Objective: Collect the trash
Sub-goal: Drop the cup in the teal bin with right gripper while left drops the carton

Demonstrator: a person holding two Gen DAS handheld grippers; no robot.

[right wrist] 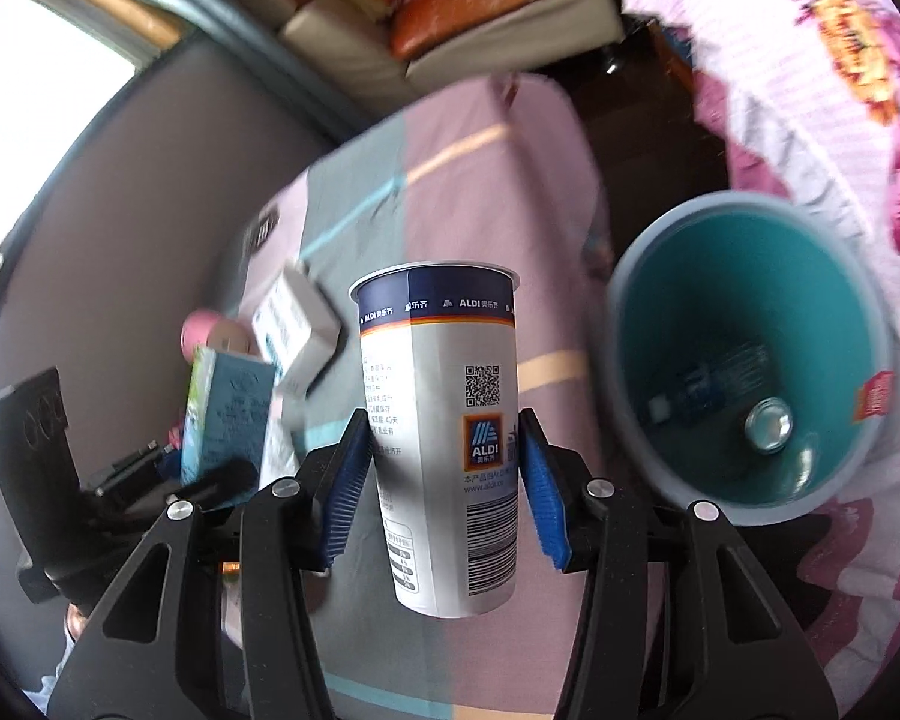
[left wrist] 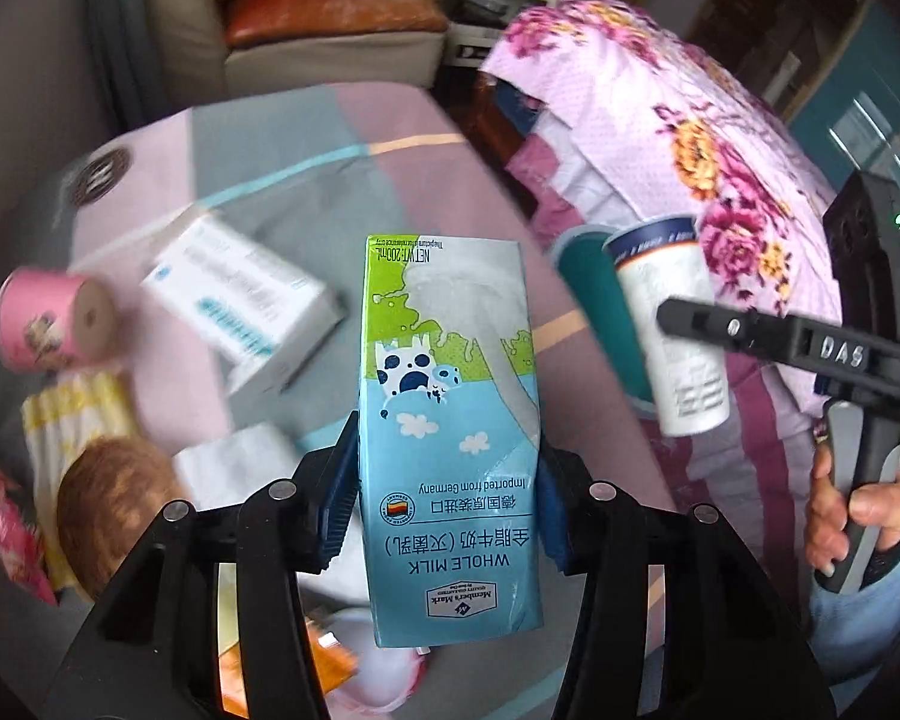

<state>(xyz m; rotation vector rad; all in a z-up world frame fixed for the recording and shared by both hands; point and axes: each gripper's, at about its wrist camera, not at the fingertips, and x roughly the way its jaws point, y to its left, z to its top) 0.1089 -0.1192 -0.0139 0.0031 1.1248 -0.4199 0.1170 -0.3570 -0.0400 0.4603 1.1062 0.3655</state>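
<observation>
The left gripper (left wrist: 447, 498) has its jaws clamped on the sides of a milk carton (left wrist: 447, 420), which juts ahead beyond them. The right gripper (right wrist: 447, 480) is clamped on a paper cup (right wrist: 444, 420), with the teal bin (right wrist: 744, 354) ahead to the right of its jaws.

A lived-in home room: beyond the striped cloth-covered table (left wrist: 282, 138) stands a cushioned sofa (left wrist: 330, 42), a floral quilt (left wrist: 660, 138) beside it.
</observation>
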